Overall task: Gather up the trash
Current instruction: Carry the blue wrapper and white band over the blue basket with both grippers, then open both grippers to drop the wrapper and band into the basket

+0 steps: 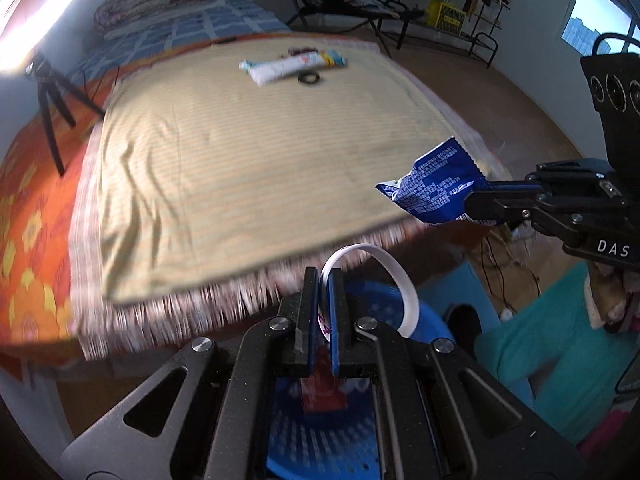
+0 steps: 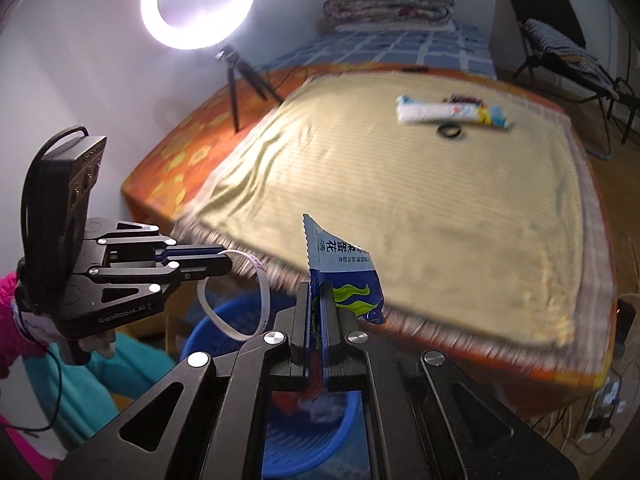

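My left gripper [image 1: 323, 280] is shut on a white ring band [image 1: 394, 276] and holds it over a blue basket [image 1: 428, 320] below the table's near edge. It also shows in the right wrist view [image 2: 224, 260], with the band [image 2: 236, 304] hanging from it. My right gripper [image 2: 318, 292] is shut on a blue snack wrapper [image 2: 344, 276], also above the basket [image 2: 320, 436]. The wrapper [image 1: 436, 184] and the right gripper [image 1: 472, 196] show at the right of the left wrist view. On the far side of the yellow cloth lie a white-and-blue wrapper [image 1: 292, 66] and a small black ring [image 1: 309, 78].
The table has a yellow striped cloth [image 1: 240, 168] over an orange cover [image 1: 28, 248]. A tripod [image 1: 52, 96] with a ring light [image 2: 199, 0] stands at its left. A bed [image 2: 400, 44] and a folding chair [image 2: 560, 48] are behind. Cables lie on the floor [image 2: 604, 404] at right.
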`<state>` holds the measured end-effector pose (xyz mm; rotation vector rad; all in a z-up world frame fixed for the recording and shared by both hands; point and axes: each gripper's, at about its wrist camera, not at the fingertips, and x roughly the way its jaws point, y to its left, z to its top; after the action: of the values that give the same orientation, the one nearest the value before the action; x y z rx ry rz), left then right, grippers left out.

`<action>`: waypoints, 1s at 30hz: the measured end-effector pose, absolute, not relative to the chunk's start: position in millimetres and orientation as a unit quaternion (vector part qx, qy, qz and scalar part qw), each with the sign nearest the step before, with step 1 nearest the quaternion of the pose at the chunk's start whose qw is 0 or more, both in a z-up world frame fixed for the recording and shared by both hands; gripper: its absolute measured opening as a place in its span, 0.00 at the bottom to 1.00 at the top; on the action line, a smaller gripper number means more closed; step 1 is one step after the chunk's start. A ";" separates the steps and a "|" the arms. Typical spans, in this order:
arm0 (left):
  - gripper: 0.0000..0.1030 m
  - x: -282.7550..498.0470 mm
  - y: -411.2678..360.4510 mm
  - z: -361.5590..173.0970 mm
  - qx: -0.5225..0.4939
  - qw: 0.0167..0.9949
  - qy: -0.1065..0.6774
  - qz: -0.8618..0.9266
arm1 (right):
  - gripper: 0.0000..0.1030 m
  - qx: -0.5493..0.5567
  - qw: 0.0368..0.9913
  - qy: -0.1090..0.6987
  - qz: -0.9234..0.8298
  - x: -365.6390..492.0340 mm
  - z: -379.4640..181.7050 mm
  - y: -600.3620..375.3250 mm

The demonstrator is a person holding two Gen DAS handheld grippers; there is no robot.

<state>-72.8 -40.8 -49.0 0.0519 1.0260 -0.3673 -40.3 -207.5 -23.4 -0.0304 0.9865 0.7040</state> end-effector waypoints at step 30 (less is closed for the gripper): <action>0.13 -125.4 -41.9 -115.5 0.050 0.803 0.572 -0.159 | 0.09 -0.039 0.753 0.569 0.328 -108.7 -97.7 -180.4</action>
<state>-125.4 -41.9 -115.5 0.1063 1.2259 -0.3408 -108.7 -180.4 -97.7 -0.0855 1.2418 0.7156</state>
